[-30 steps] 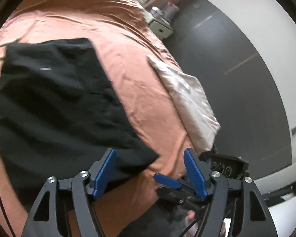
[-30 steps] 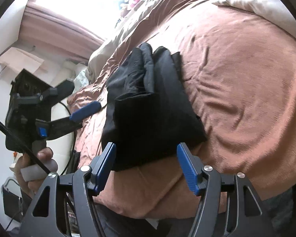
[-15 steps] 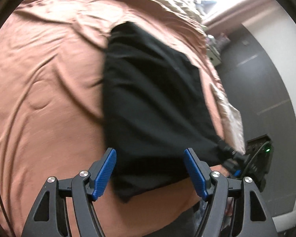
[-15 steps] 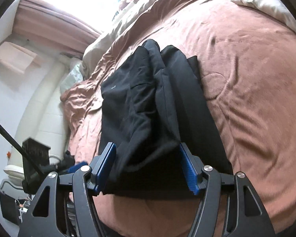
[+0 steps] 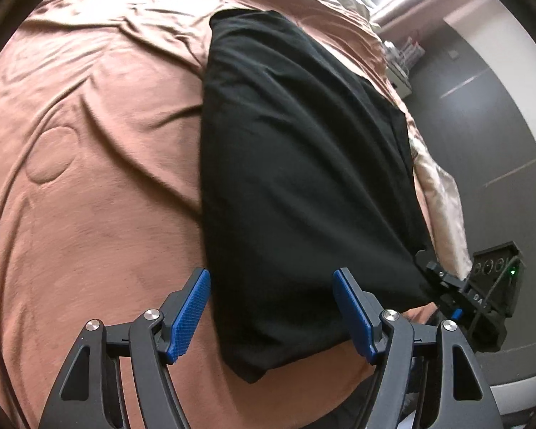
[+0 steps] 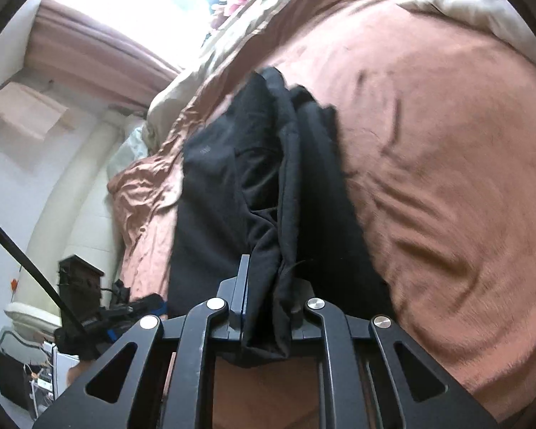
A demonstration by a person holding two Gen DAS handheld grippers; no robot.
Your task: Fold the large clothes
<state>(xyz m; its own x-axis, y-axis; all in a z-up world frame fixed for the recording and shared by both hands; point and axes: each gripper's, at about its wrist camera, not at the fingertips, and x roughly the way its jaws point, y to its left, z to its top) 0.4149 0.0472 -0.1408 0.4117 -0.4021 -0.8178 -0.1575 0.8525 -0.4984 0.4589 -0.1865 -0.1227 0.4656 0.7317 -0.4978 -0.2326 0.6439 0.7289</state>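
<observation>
Filling most of both views is the bed, covered in a rumpled rust-brown blanket, with a pale cream quilt bunched along its far edge toward the upper right of the right wrist frame. On that blanket lies your black garment, folded into a long band that runs from the upper middle of the left wrist frame down to the lower centre, its near end at the bed's edge. In the right wrist view the same garment shows as several stacked layers with loose folds along the middle.

Your right tongs are pinched narrow on a bunched corner of the garment at the lower centre of that frame, cloth pressed between the fingers and spilling below them. Your left tongs stand wide, one blue pad over the blanket just beside the garment's left edge, the other over the black cloth; they grip nothing.

At the right edge of the left wrist frame you can see the dark floor and a white wall.
</observation>
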